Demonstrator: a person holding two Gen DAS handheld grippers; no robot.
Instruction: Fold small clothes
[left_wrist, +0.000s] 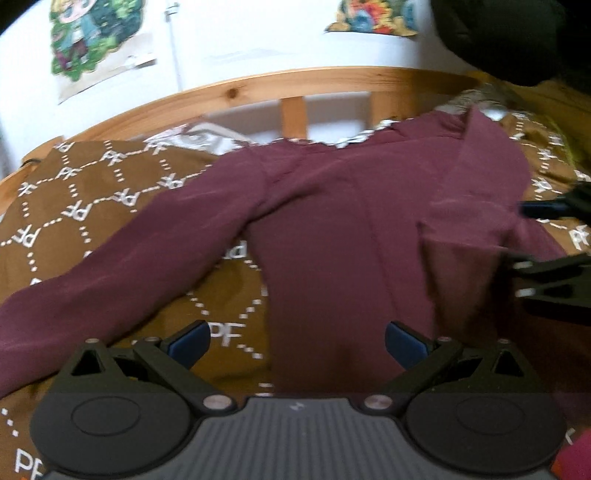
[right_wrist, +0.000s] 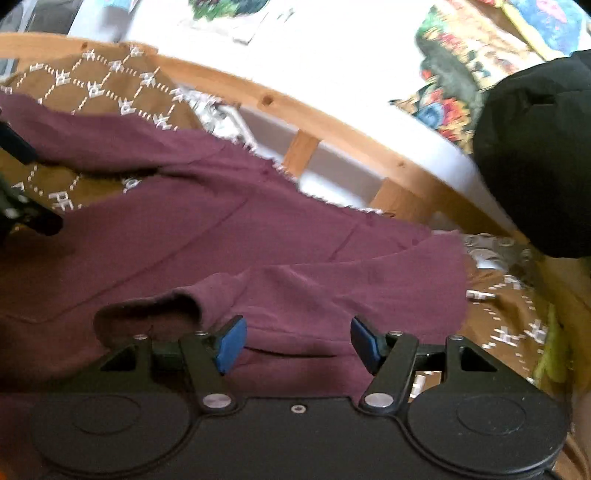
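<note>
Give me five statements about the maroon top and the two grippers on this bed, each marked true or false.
1. The maroon top lies on a brown patterned blanket. True.
2. The left gripper is clamped on a sleeve. False: its jaws stand apart with nothing pinched.
3. One sleeve is folded across the body. True.
4. The right gripper is shut. False: its blue pads are apart.
5. The bed frame is metal. False: it is wooden.
</note>
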